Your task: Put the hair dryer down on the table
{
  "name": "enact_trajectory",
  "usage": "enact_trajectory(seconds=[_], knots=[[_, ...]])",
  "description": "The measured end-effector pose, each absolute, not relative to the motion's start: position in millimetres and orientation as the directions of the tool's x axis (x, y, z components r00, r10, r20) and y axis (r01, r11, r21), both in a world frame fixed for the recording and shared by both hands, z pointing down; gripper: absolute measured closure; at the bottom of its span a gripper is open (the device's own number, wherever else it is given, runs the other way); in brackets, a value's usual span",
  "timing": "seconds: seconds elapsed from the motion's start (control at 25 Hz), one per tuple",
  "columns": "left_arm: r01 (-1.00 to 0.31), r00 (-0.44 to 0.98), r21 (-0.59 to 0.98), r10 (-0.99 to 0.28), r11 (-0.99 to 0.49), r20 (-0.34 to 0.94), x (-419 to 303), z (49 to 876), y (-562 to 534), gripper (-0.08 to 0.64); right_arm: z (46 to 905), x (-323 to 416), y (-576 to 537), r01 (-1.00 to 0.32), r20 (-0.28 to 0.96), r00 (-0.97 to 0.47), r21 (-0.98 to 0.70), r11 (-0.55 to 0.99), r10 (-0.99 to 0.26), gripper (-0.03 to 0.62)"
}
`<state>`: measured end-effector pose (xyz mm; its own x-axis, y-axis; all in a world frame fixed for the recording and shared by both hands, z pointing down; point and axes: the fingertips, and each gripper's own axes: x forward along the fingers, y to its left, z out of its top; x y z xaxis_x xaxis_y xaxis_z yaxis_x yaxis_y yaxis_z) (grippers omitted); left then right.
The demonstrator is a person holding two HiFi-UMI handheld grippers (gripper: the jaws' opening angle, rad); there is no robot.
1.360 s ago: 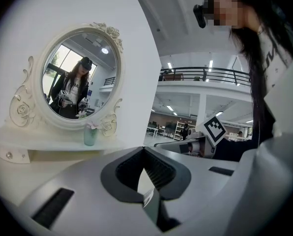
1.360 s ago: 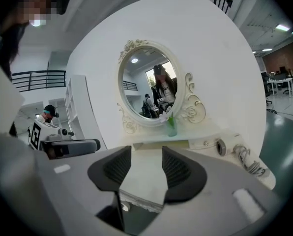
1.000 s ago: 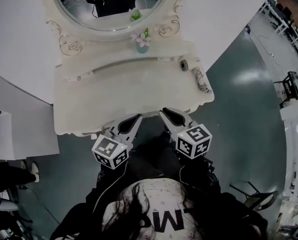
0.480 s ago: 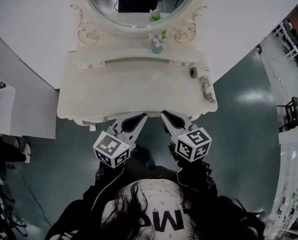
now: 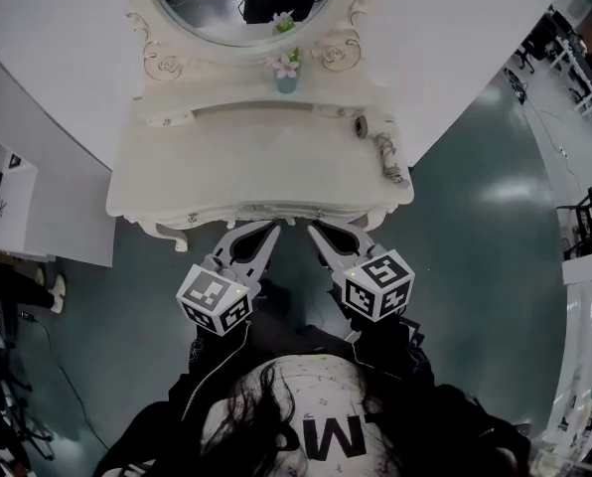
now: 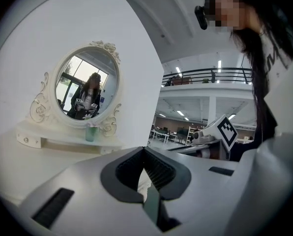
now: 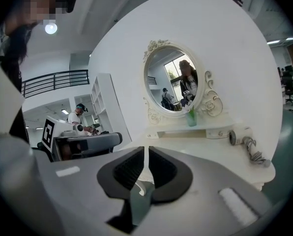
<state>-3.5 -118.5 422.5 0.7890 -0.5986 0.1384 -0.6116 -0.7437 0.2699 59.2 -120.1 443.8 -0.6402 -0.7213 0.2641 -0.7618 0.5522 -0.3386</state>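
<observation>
Head view | hair dryer (image 5: pixel 363 127) on table (image 5: pixel 246 167), far from fingers | left gripper (image 5: pixel 271 229), right gripper (image 5: pixel 314 230): fingers together

the counter (image 5: pixel 207 177) is bare across its middle and left, leaving open passage from the front edge back to the raised shelf (image 5: pixel 246 110). at the right rear lies the hair dryer (image 5: pixel 362 127), with its cord (image 5: pixel 388 157) trailing along the right edge. a vase (image 5: pixel 286 79) stands mid-shelf, just below the mirror (image 5: pixel 241 3). the floor (image 5: pixel 475 197) to the right is open.
</observation>
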Motion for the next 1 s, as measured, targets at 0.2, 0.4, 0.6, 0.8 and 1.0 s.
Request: enact_trajectory(seconds=[0.2, 0.4, 0.6, 0.8, 1.0], knots=[[-0.617, 0.784, 0.258, -0.608, -0.743, 0.125, 35, 416, -80, 0.565, 441, 87, -84, -0.741, 0.249, -0.665, -0.340, 0.579, -0.704, 0.554], [-0.640, 0.765, 0.255, -0.630, -0.725, 0.132, 58, 421, -41, 0.565, 442, 106, -49, -0.715, 0.241, -0.694, -0.341, 0.611, -0.678, 0.554], [-0.673, 0.736, 0.254, -0.662, -0.695, 0.139, 61, 423, -13, 0.565, 444, 108, -26, -0.683, 0.230, -0.726, -0.344, 0.644, -0.647, 0.554], [-0.712, 0.699, 0.246, -0.698, -0.658, 0.157, 53, 425, 10, 0.565, 445, 99, -3, -0.641, 0.214, -0.764, -0.361, 0.678, -0.608, 0.554], [-0.738, 0.672, 0.231, -0.719, -0.634, 0.176, 42, 427, 32, 0.565, 447, 86, 16, -0.604, 0.200, -0.793, -0.374, 0.703, -0.575, 0.554]])
